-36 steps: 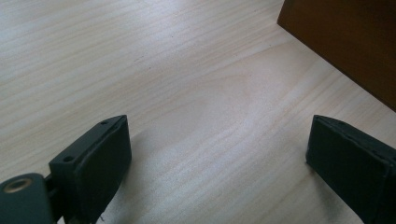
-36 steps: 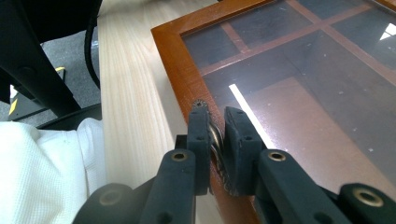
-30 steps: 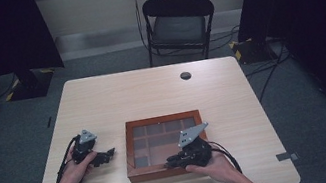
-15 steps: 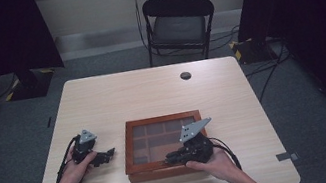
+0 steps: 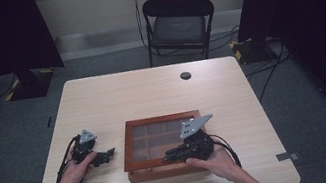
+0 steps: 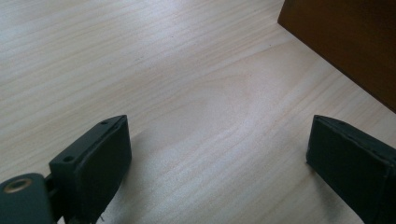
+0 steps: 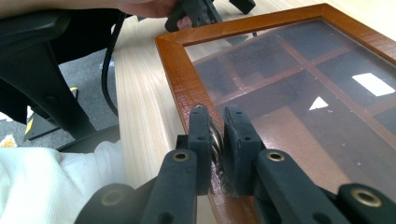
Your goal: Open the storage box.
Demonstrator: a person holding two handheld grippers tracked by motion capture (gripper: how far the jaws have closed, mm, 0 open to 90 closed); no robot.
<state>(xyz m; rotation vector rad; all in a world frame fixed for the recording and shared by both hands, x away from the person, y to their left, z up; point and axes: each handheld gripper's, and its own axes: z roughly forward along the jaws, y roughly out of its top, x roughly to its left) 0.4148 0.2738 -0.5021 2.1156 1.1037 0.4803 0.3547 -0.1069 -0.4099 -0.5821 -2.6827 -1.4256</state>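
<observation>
- Wooden table [image 5: 141, 95] is occupied by a glass-lidded box [image 5: 158, 145].
- Left gripper [image 6: 219, 154]: jaws spread wide, nothing held.
- Right gripper [image 7: 218, 135]: clamped on what is possibly a metal latch [image 7: 216, 151] at the box frame.

Worktop [image 5: 151, 93]: light wood-grain top, rectangular, standing on grey carpet.
Wooden box [image 5: 133, 150]: brown frame with glazed lid over a grid of compartments; lies flat near the front edge, slightly right of centre.
Round black disc [image 5: 185, 75]: small, near the back edge, right of centre, well apart from the box.
Left tool [image 5: 106, 156]: resting on the worktop near the front-left corner, just beside the box.
</observation>
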